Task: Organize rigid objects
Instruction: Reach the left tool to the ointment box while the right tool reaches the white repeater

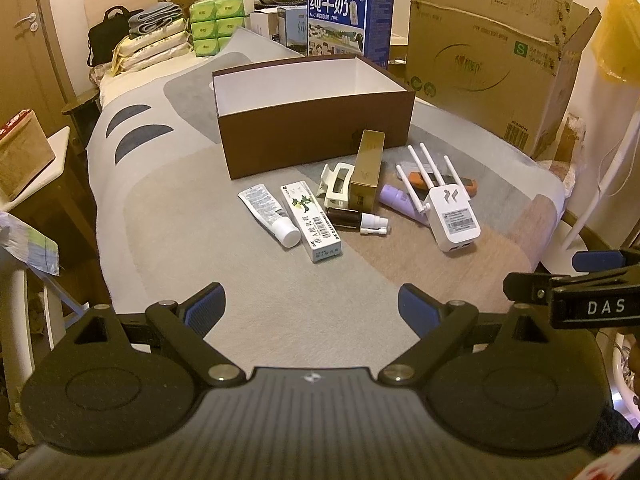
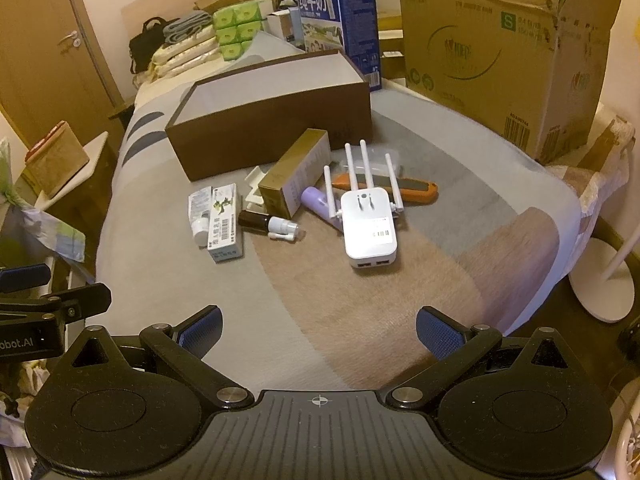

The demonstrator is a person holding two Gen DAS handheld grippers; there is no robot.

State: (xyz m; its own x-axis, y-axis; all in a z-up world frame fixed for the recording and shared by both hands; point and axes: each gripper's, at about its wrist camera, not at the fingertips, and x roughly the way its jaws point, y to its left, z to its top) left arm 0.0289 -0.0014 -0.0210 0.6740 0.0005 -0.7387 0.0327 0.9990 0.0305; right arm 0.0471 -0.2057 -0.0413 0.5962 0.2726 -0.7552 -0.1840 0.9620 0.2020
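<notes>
An open brown box (image 1: pixel 316 128) (image 2: pixel 276 116) with a white, empty inside stands on the bed. In front of it lie a white tube (image 1: pixel 270 214), a white carton (image 1: pixel 311 220) (image 2: pixel 225 222), a cream hair clip (image 1: pixel 335 186), a gold box (image 1: pixel 366 168) (image 2: pixel 296 172), a dark spray bottle (image 1: pixel 356 219) (image 2: pixel 272 224), a purple bottle (image 1: pixel 400 200) (image 2: pixel 318 202), an orange knife (image 2: pixel 404 188) and a white wifi repeater (image 1: pixel 450 212) (image 2: pixel 370 226). My left gripper (image 1: pixel 312 308) and right gripper (image 2: pixel 318 330) are both open and empty, short of the objects.
A patterned blanket (image 1: pixel 248 292) covers the bed. A blue milk carton (image 1: pixel 348 24) and a large cardboard box (image 1: pixel 488 48) stand behind the brown box. Tissue packs (image 1: pixel 214 24), folded linen and a black bag lie at the far end. A white lamp stand (image 2: pixel 604 280) stands on the right.
</notes>
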